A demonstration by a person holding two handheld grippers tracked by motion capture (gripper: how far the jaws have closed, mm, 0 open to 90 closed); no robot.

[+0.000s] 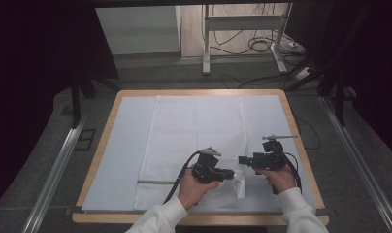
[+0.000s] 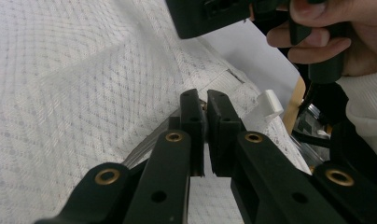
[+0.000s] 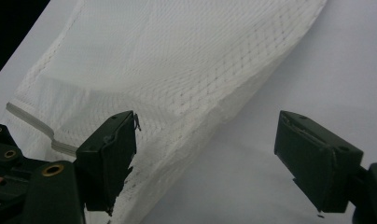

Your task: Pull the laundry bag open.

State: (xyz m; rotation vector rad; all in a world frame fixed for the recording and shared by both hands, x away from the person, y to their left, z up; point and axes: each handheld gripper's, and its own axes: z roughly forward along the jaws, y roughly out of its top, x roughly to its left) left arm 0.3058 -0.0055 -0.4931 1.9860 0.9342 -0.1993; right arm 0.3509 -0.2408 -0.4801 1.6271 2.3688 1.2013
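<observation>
1. Hand-held gripper in my left hand [image 1: 227,173] is clamped on a raised fold of the white mesh laundry bag [image 1: 194,141], jaws nearly together on the fabric near its grey zipper [image 1: 155,182].
2. Over the tabletop [image 1: 104,141], the bag lies flat down the middle, its near right corner lifted toward the front edge.
3. My right hand-held gripper [image 3: 205,163] hovers just beside that lifted corner, jaws wide apart, holding nothing.

No readable text, label, brand or number on anything here
</observation>
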